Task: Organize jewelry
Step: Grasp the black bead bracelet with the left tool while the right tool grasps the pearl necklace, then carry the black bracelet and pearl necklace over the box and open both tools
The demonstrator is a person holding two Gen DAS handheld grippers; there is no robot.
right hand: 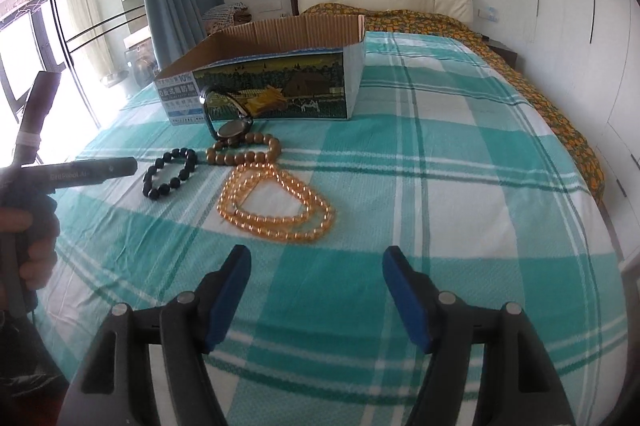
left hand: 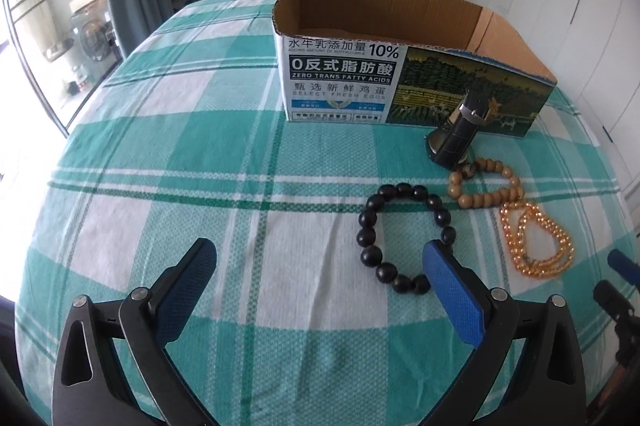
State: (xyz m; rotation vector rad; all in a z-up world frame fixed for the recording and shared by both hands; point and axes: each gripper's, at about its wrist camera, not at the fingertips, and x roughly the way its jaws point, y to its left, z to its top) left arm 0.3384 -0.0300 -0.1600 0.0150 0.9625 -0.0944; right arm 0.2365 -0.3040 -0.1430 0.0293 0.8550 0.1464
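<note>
The jewelry lies in a loose cluster on the green-and-white checked bedsheet, just in front of the open cardboard box with printed sides, which looks empty from what shows of its inside. Nearest the left gripper is the black round-bead bracelet; its jaws stand wide apart with nothing between them, the blue right pad just beside the bracelet's near edge. The right gripper is likewise well open and empty, hovering short of the coiled amber glass-bead necklace

My reading is that the first pick-up has not yet begun. To do it well, bring one pad inside the bracelet's loop and the other outside, pinch a single run of beads rather than the whole ring, lift clear, then carry over the box's rim before letting go

Outward from there: the tan wooden-bead bracelet touches the amber necklace and lies against the dark-strapped wristwatch, which stands propped close to the box's front wall. Lifting either strand carelessly could drag its neighbour or tip the watch. The two grippers work close together, the person's hand on the left tool showing in the right view, so they may crowd each other
</note>
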